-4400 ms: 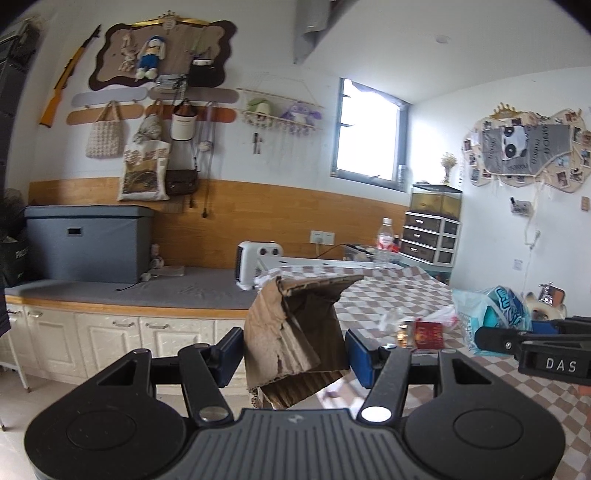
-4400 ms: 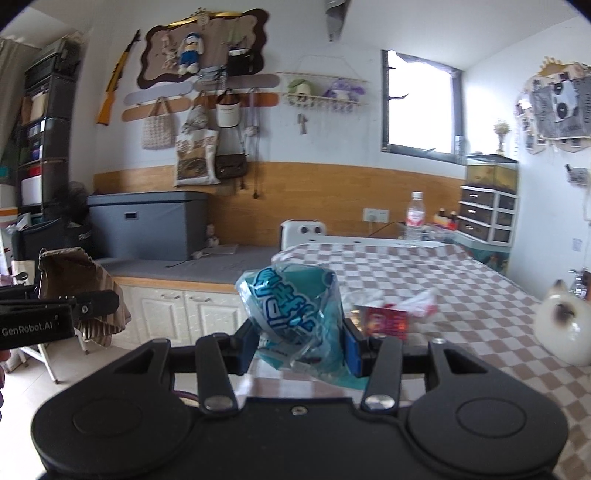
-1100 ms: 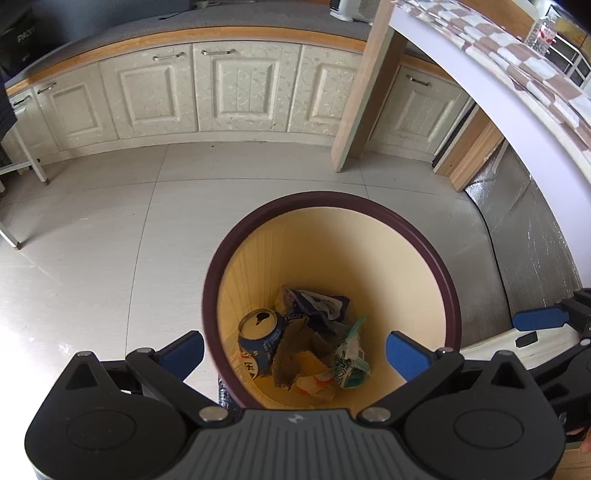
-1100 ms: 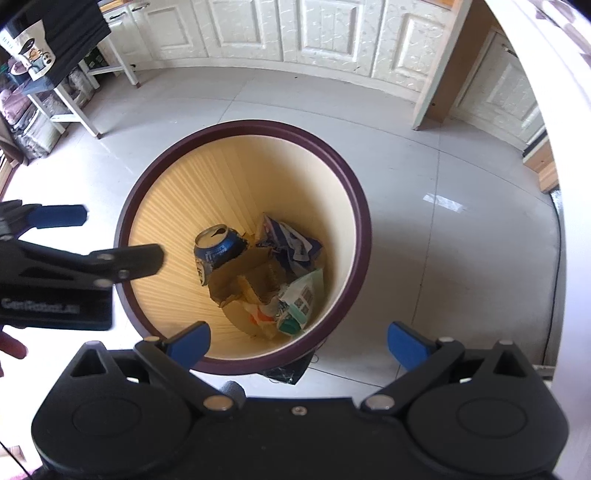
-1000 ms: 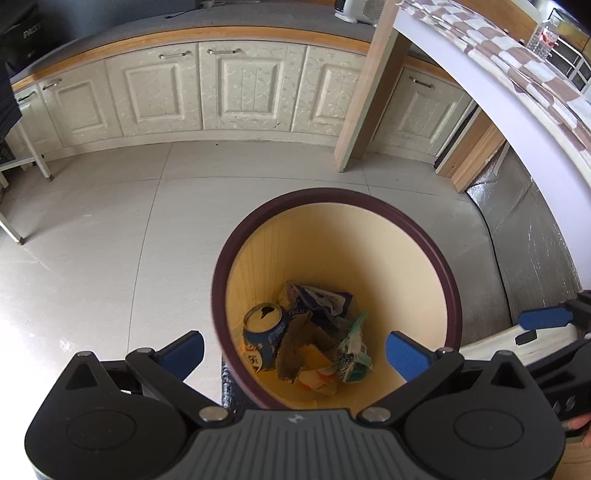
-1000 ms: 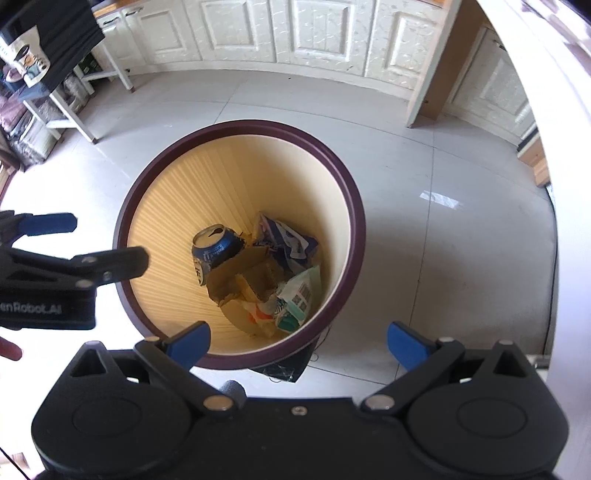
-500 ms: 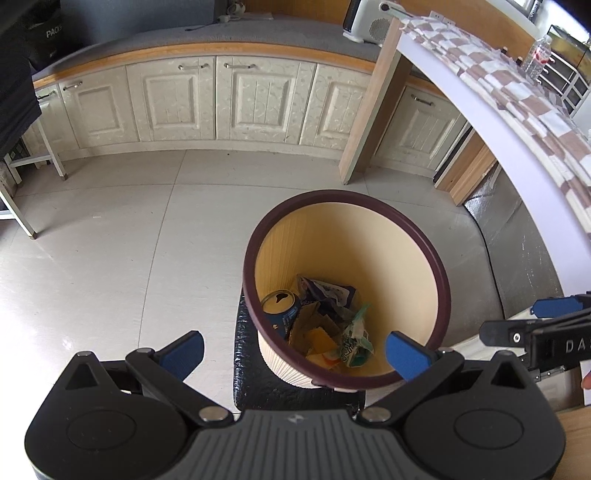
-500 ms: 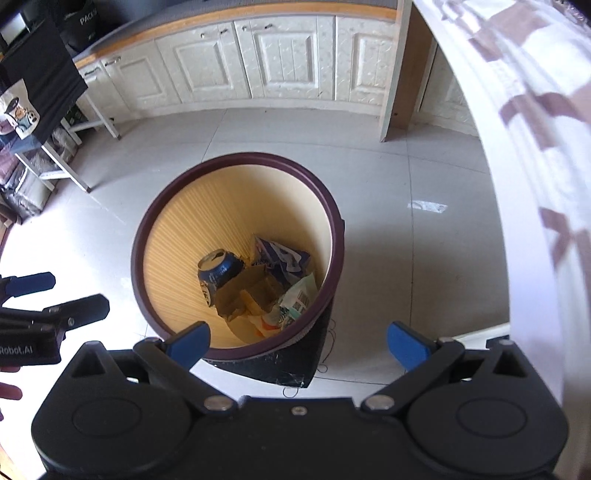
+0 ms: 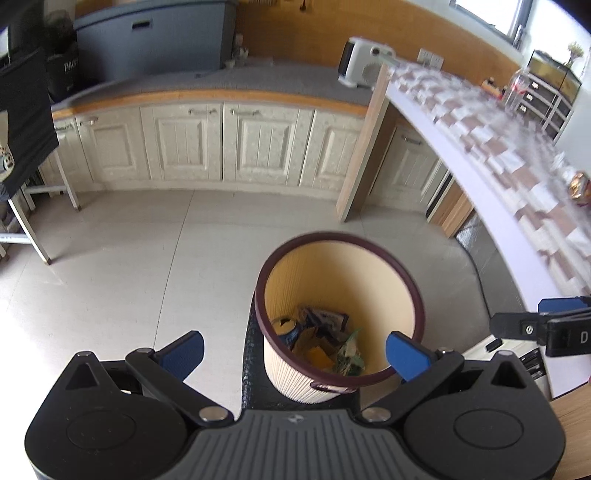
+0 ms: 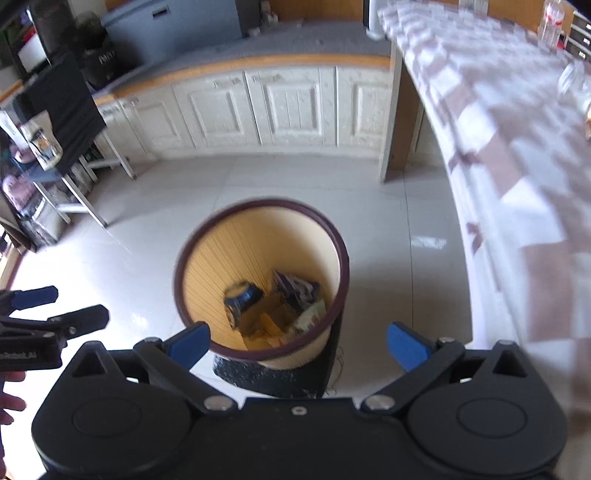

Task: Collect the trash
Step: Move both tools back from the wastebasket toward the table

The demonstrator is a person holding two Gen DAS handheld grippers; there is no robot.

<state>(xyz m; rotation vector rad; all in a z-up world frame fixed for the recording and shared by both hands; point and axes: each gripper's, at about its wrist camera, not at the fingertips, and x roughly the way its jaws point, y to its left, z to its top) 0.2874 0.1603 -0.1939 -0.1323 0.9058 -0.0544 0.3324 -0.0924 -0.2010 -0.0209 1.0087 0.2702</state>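
While both tongs lift away, left tongs (image 9: 293, 347) and right tongs (image 10: 297, 341) gape empty; bin (image 9: 413, 291) below holds dropped trash; surface (image 9: 517, 184) next.

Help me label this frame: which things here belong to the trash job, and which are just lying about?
Job:
bin, on the floor
can, cardboard and wrappers inside it
left gripper and right gripper, both open and empty

Lying about:
bottle on the checkered table
heater on the counter
grey box
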